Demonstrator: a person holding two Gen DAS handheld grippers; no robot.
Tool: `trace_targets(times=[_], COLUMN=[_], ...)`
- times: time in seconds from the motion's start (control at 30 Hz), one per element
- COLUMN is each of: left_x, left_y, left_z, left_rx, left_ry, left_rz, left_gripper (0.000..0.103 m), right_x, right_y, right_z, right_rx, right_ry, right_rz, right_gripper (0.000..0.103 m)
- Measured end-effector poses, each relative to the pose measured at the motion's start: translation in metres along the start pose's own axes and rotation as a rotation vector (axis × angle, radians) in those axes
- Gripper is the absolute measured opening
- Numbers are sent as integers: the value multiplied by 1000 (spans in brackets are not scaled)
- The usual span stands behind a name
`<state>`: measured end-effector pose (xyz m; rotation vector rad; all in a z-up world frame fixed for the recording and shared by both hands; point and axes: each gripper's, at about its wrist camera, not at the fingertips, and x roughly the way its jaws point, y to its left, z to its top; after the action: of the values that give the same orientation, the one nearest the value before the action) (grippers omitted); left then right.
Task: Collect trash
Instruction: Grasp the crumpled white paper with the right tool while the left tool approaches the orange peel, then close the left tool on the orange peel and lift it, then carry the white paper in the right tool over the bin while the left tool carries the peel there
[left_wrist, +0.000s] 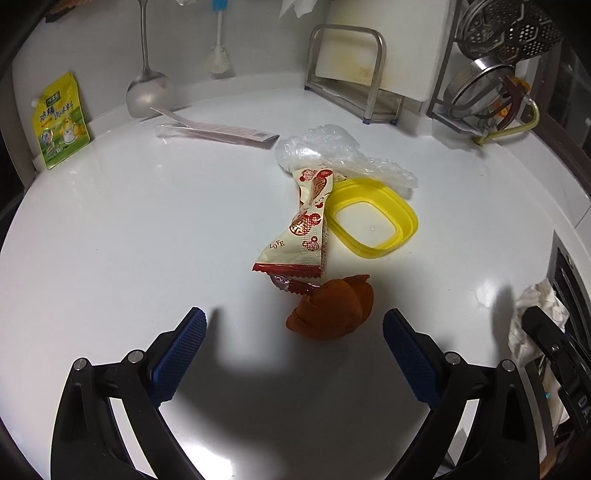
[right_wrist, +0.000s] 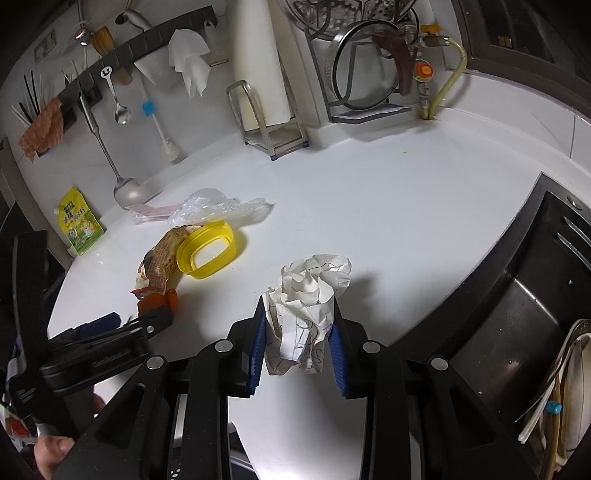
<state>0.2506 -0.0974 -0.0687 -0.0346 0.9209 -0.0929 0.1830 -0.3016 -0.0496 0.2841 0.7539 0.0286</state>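
Step in hand: the right gripper (right_wrist: 297, 332) has its jaws pinching a crumpled paper ball (right_wrist: 310, 295) above the tabletop (right_wrist: 388, 221); the left gripper (left_wrist: 295, 332), jaws spread wide, hangs just short of an orange peel (left_wrist: 330, 310).
Trash left: a snack wrapper (left_wrist: 304, 225), clear plastic film (left_wrist: 332, 155) and a yellow ring lid (left_wrist: 373, 218) lie bunched mid-tabletop.
Next move: probably easing the left jaws around the peel, then closing.
Hidden: no bin shows anywhere; the wrapper's lower end tucks under the peel; whether the peel is touched yet is unclear.
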Motion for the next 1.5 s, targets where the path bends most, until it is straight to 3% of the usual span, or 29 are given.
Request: trace_targets(times=[0.17, 0.33, 0.4, 0.5, 0.8, 0.93, 1.23, 1.5], left_x=[6, 3, 2, -3, -41, -64, -117, -140], left_y=[-5, -10, -11, -8, 5, 8, 10, 13], left_z=[0, 0, -1, -4, -25, -39, -96, -146], left_rx=[6, 22, 35, 39, 75, 108, 173, 199], left_ry=[3, -14, -17, -13, -88, -125, -188, -200], left_rz=[26, 22, 22, -6, -78, -68, -66, -71], left_gripper=[78, 55, 39, 28, 25, 25, 25, 25], right_x=[1, 1, 0, 0, -18, -35, -84, -113], right_y=[1, 1, 1, 3, 11, 19, 44, 55], right_z=[-1, -1, -1, -2, -17, -31, -90, -149], right_rx=[-5, -9, -14, -22, -24, -38, -62, -88], right_ry=[-2, -3, -6, -5, -19, -28, -30, -37], right_rz=[12, 17, 20, 22, 39, 36, 51, 3], right_gripper=[29, 29, 29, 29, 29, 29, 29, 29])
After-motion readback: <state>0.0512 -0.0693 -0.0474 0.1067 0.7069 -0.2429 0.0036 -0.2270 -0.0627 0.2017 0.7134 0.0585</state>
